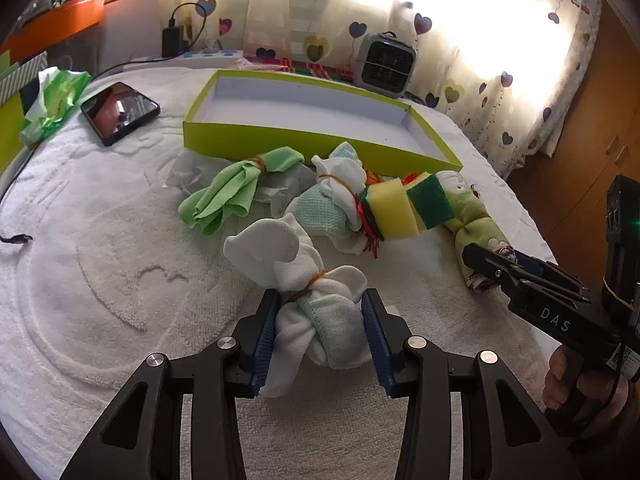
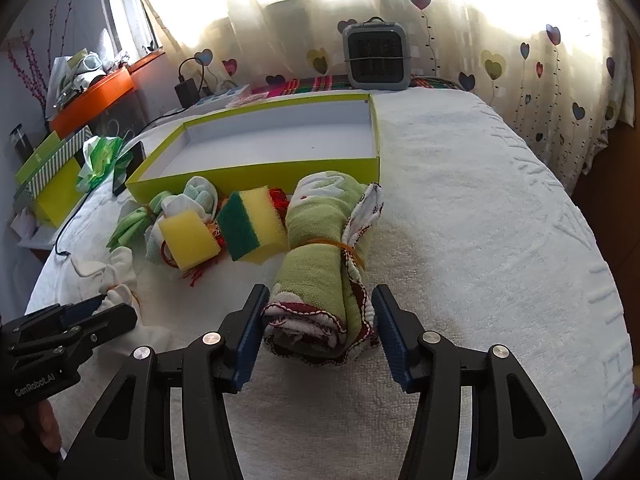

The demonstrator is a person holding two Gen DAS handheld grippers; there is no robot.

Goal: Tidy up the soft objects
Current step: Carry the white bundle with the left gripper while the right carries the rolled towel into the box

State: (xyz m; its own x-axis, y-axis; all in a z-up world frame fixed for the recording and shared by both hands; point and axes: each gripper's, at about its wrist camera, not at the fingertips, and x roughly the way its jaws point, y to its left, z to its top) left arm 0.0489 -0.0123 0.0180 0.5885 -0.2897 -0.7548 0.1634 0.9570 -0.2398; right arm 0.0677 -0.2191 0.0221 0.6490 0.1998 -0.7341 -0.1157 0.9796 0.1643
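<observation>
My left gripper (image 1: pixel 320 300) has its blue pads around the near end of a white sock bundle (image 1: pixel 304 276) tied with a rubber band; the pads touch its sides. My right gripper (image 2: pixel 318 300) straddles the near end of a rolled green towel (image 2: pixel 324 256) tied with a band; small gaps show between pads and towel. Two yellow-green sponges (image 1: pixel 408 204) (image 2: pixel 248 228), another white-mint sock bundle (image 1: pixel 336 200) and a green cloth bundle (image 1: pixel 236 192) lie before the empty lime-green box (image 1: pixel 304 136) (image 2: pixel 256 172).
A white towel covers the bed (image 1: pixel 120 280). A phone (image 1: pixel 120 112) and a green tissue pack (image 1: pixel 56 100) lie at the left. A grey fan heater (image 1: pixel 384 64) stands behind the box. Curtains hang at the back, and a wooden cabinet (image 1: pixel 592 152) is right.
</observation>
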